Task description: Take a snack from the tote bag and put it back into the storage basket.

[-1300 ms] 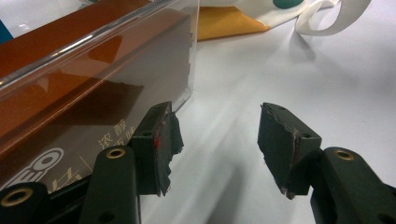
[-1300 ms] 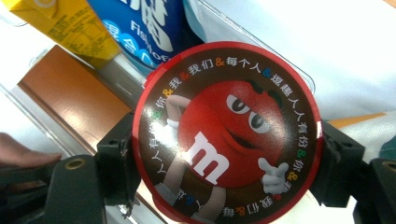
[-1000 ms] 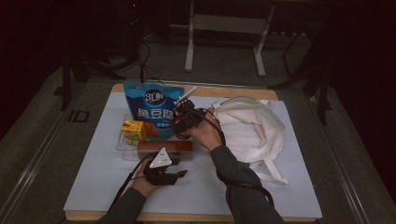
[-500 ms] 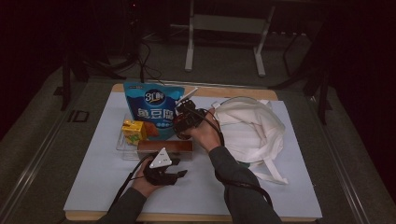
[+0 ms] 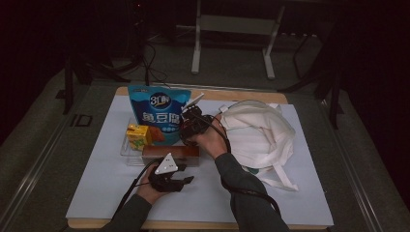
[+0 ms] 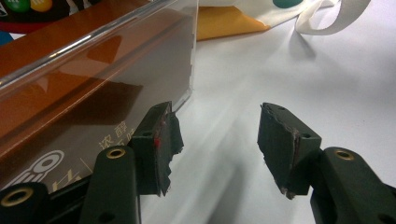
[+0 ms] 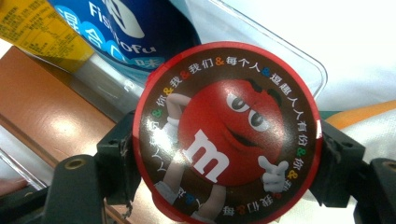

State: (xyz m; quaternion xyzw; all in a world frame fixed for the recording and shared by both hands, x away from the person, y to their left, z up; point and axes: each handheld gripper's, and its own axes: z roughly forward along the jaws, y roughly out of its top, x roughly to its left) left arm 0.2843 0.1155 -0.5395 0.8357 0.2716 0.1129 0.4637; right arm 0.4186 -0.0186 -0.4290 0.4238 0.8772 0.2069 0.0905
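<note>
Clamping a round red-rimmed candy tin with a red cartoon character on its brown lid [image 7: 227, 135], the right claw [image 7: 226, 154] has one black jaw pressed to each side of the tin's rim. In the right gripper view the tin sits at centre frame, lid facing the camera. Behind it, at upper left, are a blue snack pouch with white lettering [image 7: 126, 28] and a yellow carton [image 7: 42, 28]; a brown rectangular box [image 7: 51, 116] runs along the left edge, and the rim of a clear plastic tray [image 7: 280, 42] crosses the upper right.

In the high view the right claw [image 5: 192, 126] is at mid-frame, above the tray, just right of the blue pouch [image 5: 157, 113] and left of a crumpled white cloth bag [image 5: 258, 137].

Left claw [image 6: 215, 140]: released, jaws spread with nothing between them, resting low over the white surface [image 6: 289, 79]. Its left jaw is just beside the corner of the clear tray wall [image 6: 140, 70], with the brown box visible through it; contact cannot be told. A white bag strap [image 6: 327, 18] lies at upper right.

In the high view the left claw [image 5: 186, 180] sits at lower centre, just below the brown box [image 5: 169, 151], with the yellow carton [image 5: 138, 135] to the upper left.
</note>
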